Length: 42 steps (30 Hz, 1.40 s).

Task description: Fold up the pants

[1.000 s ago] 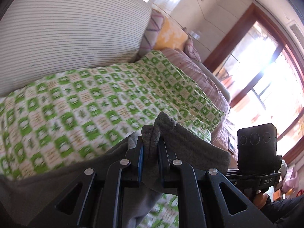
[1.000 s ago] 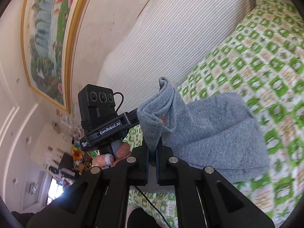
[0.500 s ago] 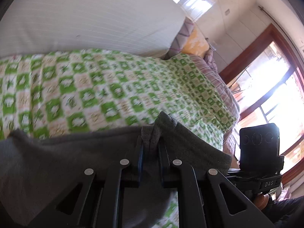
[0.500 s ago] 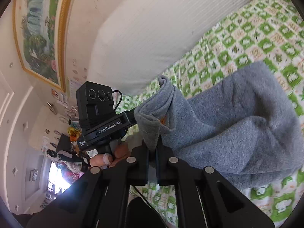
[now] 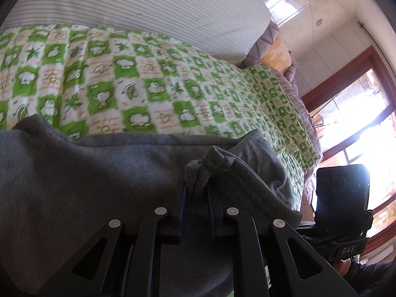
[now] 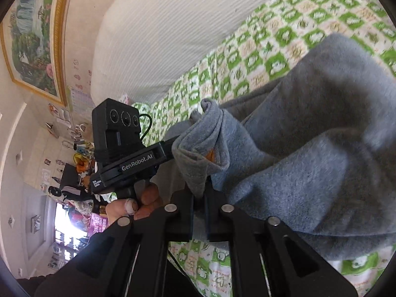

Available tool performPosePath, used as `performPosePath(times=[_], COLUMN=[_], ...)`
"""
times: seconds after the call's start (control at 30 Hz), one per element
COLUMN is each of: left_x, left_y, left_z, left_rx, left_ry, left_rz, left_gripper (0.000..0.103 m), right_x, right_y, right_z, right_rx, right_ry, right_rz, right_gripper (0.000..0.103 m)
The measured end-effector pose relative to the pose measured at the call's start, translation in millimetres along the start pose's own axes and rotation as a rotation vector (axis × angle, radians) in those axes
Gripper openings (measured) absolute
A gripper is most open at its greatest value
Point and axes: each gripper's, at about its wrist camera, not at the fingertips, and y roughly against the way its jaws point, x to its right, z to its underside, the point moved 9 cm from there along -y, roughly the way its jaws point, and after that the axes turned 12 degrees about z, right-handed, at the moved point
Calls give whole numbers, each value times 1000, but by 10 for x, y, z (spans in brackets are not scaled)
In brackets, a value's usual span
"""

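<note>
both tools lower now: grey pants (image 5: 104, 173) draped onto the bed (image 5: 148, 79). left tool (image 5: 195, 193) loosening on the hem, right tool (image 6: 199, 198) still clamped. fold nearly laid.

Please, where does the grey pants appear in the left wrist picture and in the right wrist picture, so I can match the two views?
Left wrist view: the grey pants fill the lower left and centre, a bunched edge between the left gripper pads.
Right wrist view: the pants fill the right half, a folded edge in the right gripper.
Shared landmark: the green checked bedspread beneath the pants, with the white striped pillow behind it.
</note>
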Motion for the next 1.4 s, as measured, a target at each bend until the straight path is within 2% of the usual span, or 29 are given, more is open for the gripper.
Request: performPosePath(times=[0.13,0.3,0.4,0.43,0.47,0.53,0.6,0.73,0.9,1.03,1.23,1.3,1.33,1.37,1.4], left_x=[-67,-42,83,126,178,336,463,621,504,450,452,420,422,413,420], left_y=[166,501,661,701,734,787,764,611,423,285,149,130,121,105,103], left_z=[39,75,88,92,91,101,119,217,462,619,676,667,669,674,685], left_rx=[23,89,133,145,157,174,173,144,124,95,63,67,67,63,61], left_ry=[18,35,48,49,48,37,30,32,72,95,82,86,90,97,101], left_rz=[-24,-53,-28,-26,-23,-4,1,-27,-189,-213,-267,-264,-256,-236,-228], left_gripper=[18,23,26,26,26,26,32,35,44,46,46,38,28,6,5], right_x=[11,-12,-38,-41,-40,-30,27,228,472,557,522,558,597,625,651], right_y=[-100,-7,128,195,241,347,484,743,953,982,853,814,781,753,731], right_z=[81,119,129,134,137,129,72,-132,-328,-408,-456,-469,-479,-476,-475], right_rx=[-39,-41,-29,-23,-18,-1,36,113,159,160,145,143,137,132,127], right_ry=[-4,0,14,21,27,35,35,10,-31,-38,-18,-19,-26,-28,-30], right_rz=[11,4,0,-2,-1,1,17,62,106,131,148,164,176,182,190], right_gripper=[17,21,41,51,56,56,56,56,56,56,56,56,56,56,56])
